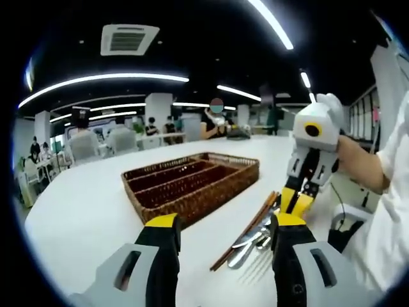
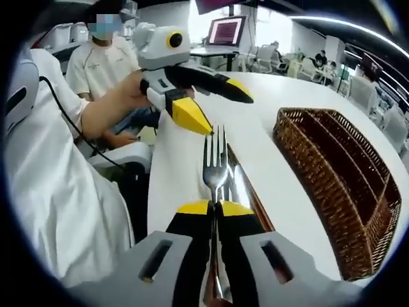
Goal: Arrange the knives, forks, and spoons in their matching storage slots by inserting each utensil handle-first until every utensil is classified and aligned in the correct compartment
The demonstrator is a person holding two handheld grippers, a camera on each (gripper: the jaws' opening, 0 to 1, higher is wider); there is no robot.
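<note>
Two grippers are working over a white table (image 1: 83,211). In the left gripper view we are seeing the left gripper (image 1: 223,233) hovering with jaws spread wide apart, nothing between them. A brown wicker tray (image 1: 192,182) with long slots is sitting at about 12 o'clock from those jaws, near the table's middle, and its slots are looking bare. A pile of utensils (image 1: 252,243) is lying on the table at roughly 1 o'clock, just beside the tray's right end, with wooden chopsticks (image 1: 249,227) running along the pile's left edge. The right gripper (image 1: 300,192) is coming in from 2 o'clock, pointing down over the pile, with a hand (image 1: 348,157) behind it. In the right gripper view we are seeing the right gripper (image 2: 214,208) with its jaws clenched on a fork (image 2: 215,160), gripping it at the neck so the tines are pointing up toward 12 o'clock, away from the camera. Its handle is running down between the jaws. More utensils (image 2: 239,182) are lying under the fork on the table. The wicker tray (image 2: 339,179) is sitting at 3 o'clock, apart from the fork. The left gripper (image 2: 204,105) is showing at 11 o'clock, jaws released, with a person's arm (image 2: 105,109) holding it. People are sitting at far tables behind.
</note>
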